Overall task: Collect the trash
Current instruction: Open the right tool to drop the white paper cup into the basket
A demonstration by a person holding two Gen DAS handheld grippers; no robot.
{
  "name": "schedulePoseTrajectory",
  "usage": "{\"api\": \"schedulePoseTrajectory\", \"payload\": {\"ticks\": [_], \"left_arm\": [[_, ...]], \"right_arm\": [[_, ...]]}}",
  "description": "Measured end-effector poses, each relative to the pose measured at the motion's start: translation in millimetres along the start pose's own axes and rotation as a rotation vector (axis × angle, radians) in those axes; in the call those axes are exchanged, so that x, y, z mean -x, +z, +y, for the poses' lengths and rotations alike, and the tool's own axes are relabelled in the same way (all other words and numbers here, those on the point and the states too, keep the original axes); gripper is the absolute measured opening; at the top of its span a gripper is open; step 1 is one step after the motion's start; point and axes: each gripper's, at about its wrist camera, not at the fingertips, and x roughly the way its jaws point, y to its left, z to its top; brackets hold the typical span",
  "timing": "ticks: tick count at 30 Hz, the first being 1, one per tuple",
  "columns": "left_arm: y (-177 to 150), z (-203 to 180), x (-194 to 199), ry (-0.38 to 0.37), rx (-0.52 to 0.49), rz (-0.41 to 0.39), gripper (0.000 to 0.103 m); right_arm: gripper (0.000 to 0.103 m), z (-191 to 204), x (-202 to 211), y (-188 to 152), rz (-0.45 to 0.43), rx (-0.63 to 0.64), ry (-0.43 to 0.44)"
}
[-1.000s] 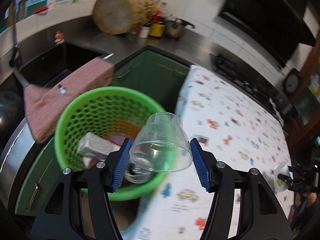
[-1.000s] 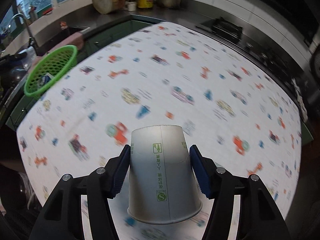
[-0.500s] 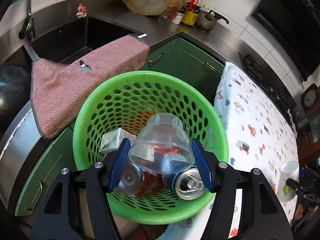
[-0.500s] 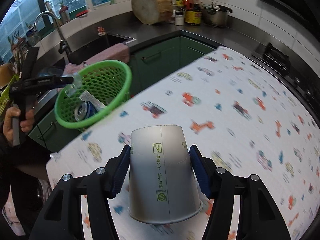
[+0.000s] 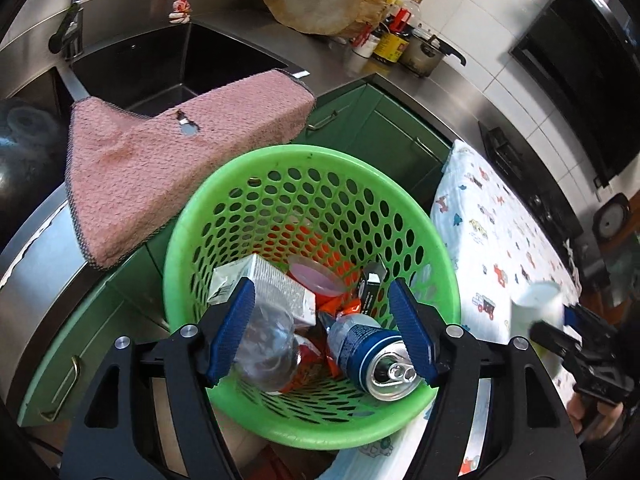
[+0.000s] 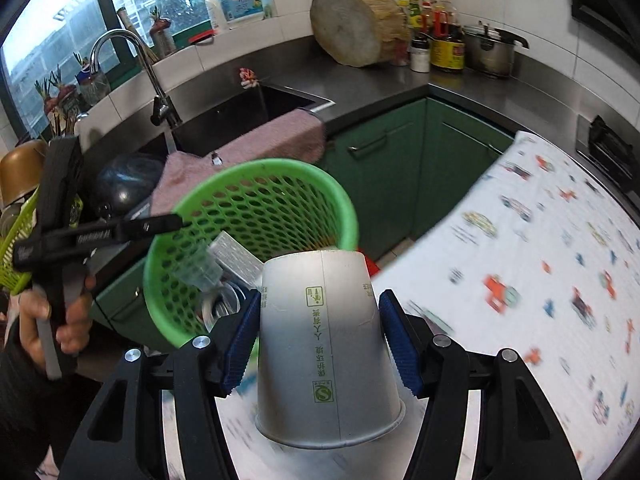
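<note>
My left gripper (image 5: pixel 322 332) hangs over the green basket (image 5: pixel 192 216), its jaws opening with nothing pressed between the pads. The clear plastic cup (image 5: pixel 268 340) lies loose in the basket by the left finger, beside a blue can (image 5: pixel 368 356) and a carton (image 5: pixel 272 280). In the right wrist view the clear cup (image 6: pixel 200 268) is a blur inside the basket (image 6: pixel 260 172). My right gripper (image 6: pixel 320 332) is shut on an upturned white paper cup (image 6: pixel 324 344), just right of the basket. The left gripper (image 6: pixel 100 232) reaches over the basket's left rim.
A pink towel (image 5: pixel 180 160) drapes over the sink edge (image 5: pixel 132 64) behind the basket. Green cabinets (image 6: pixel 400 168) stand beyond. The table with the patterned cloth (image 6: pixel 540 280) spreads to the right. A wooden block (image 6: pixel 352 28), bottles and a pot (image 6: pixel 488 52) line the counter.
The left gripper moved over the basket and opened; the clear cup left its pads and dropped in. The right gripper carried the paper cup across the table up to the basket.
</note>
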Motion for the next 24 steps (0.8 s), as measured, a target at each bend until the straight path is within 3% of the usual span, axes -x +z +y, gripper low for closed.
{"api": "schedulePoseTrajectory", "payload": {"ticks": [13,24], "left_arm": [[-12,17,14,-0.006,0.038,-0.013,0.069],[-18,12,23,-0.013,0.024,-0.026,0.072]], "right_arm": [[0.059,33,-51,37,-0.024,0.034,0.023],[0.068,41,-31,35,-0.063,0.063,0.014]]}}
